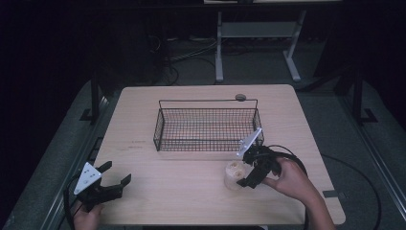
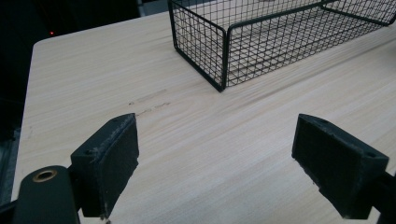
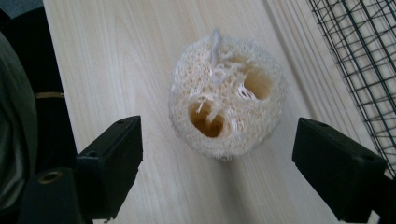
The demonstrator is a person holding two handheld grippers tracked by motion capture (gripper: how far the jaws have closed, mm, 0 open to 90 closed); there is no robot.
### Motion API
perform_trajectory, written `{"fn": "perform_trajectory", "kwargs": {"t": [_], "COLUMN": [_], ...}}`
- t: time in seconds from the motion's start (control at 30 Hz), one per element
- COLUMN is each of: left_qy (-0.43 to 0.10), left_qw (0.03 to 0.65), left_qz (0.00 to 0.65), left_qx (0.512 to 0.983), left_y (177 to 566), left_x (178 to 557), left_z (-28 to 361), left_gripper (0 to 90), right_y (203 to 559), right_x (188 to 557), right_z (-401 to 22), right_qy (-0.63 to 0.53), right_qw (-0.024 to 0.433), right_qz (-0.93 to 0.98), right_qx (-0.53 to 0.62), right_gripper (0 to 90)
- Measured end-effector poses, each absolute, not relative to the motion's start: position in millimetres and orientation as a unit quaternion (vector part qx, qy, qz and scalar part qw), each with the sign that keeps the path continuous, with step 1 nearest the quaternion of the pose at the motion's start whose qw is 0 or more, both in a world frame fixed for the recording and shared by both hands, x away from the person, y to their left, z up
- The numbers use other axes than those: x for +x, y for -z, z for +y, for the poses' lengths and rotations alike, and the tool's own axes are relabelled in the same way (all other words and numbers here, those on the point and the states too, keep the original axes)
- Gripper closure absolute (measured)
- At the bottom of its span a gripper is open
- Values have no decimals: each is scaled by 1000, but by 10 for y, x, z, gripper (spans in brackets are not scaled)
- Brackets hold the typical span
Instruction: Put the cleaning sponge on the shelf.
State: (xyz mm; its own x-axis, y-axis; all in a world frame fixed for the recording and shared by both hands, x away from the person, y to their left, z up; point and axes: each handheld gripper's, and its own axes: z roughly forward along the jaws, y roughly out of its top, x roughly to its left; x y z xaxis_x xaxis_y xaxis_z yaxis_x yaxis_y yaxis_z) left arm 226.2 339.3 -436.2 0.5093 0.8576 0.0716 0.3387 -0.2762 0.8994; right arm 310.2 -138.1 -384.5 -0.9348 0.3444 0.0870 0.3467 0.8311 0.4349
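A pale loofah sponge (image 1: 233,174) stands on end on the wooden table (image 1: 182,191), in front of the wire basket's right corner. In the right gripper view the loofah (image 3: 227,111) shows two holes in its top. My right gripper (image 1: 247,173) is open beside it, and the loofah lies just ahead of the gap between the jaws (image 3: 217,175), untouched. My left gripper (image 1: 116,174) rests open near the table's front left corner, with bare table between its jaws (image 2: 215,163).
An empty black wire basket (image 1: 207,125) sits in the middle of the table; its near corner (image 2: 223,56) is ahead of my left gripper. A small round disc (image 1: 240,97) lies behind the basket. Beyond the table stands a white desk frame (image 1: 258,38).
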Motion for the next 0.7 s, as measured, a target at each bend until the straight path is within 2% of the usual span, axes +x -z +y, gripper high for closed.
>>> {"fn": "perform_trajectory", "kwargs": {"t": [0.7], "left_qy": [-290], "left_qw": [454], "left_qz": [402], "left_qx": [740], "left_y": [4347], "left_x": [2254], "left_z": [3403], "left_gripper": [139], "right_y": [3906], "right_x": [3245], "right_z": [-1190], "right_qy": [206], "right_qw": [20], "right_qz": [-960], "right_qx": [-187], "right_gripper": [153]}}
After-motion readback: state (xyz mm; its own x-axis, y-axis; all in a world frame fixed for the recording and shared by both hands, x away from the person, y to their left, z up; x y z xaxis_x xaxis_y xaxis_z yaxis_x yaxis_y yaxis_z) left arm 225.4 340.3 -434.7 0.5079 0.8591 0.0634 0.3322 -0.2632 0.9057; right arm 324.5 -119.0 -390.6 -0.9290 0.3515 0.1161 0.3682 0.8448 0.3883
